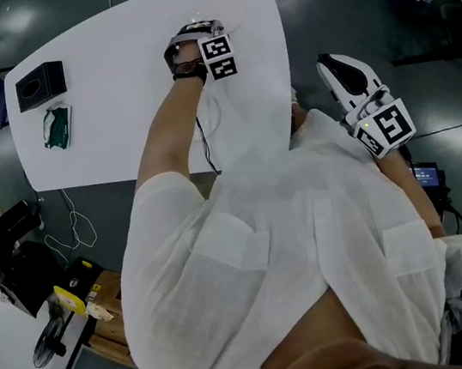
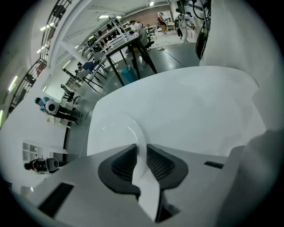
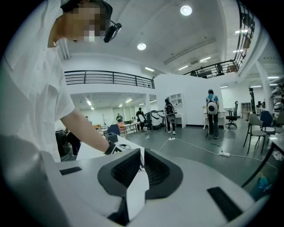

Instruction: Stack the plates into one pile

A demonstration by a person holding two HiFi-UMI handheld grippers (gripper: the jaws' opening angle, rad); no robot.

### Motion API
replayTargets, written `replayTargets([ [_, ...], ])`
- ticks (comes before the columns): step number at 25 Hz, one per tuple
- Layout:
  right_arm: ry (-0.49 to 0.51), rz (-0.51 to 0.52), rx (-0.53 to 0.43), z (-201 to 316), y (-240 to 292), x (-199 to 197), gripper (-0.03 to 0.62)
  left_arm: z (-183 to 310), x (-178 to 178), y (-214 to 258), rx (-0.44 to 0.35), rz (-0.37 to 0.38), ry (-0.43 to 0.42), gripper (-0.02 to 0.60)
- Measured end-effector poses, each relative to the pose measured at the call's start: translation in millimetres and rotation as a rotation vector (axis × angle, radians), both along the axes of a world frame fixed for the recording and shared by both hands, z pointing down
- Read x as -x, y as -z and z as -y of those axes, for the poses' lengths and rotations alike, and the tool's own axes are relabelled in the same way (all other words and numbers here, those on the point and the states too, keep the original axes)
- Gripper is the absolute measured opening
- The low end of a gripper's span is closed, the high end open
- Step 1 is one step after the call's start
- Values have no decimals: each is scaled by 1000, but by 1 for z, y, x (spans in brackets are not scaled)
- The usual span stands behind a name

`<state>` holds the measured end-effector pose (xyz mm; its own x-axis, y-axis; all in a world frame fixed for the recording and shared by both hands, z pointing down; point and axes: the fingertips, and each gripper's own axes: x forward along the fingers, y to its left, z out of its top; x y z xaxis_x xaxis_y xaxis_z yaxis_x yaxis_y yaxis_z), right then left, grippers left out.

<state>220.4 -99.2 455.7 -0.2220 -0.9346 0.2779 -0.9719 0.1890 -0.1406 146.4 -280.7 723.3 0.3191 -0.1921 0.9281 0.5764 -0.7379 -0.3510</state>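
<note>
A white plate (image 1: 218, 6) lies at the far edge of the white table (image 1: 118, 128). My left gripper (image 1: 198, 30) points steeply down onto its near rim. In the left gripper view the plate (image 2: 113, 128) sits to the left and its rim runs up between the dark ribbed pads (image 2: 124, 163) of the left gripper (image 2: 141, 150), which is shut on it. A faint round outline (image 1: 210, 120) shows beside the forearm; whether it is a plate I cannot tell. My right gripper (image 1: 337, 69) hangs off the table's right side over the floor, and the right gripper (image 3: 141, 156) is shut with nothing held.
A black box (image 1: 40, 85) and a green-and-white packet (image 1: 58, 127) lie at the table's left end. A thin cable (image 1: 206, 148) runs off the near edge. Several people stand far off across the hall (image 3: 212, 111), and a cord lies on the floor (image 3: 208, 148).
</note>
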Motion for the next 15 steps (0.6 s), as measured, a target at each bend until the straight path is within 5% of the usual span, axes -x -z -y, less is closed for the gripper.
replayTargets([
  [15,16,-8,-1,-6,15,6,32,-20,13,12,-79,82,-70,69],
])
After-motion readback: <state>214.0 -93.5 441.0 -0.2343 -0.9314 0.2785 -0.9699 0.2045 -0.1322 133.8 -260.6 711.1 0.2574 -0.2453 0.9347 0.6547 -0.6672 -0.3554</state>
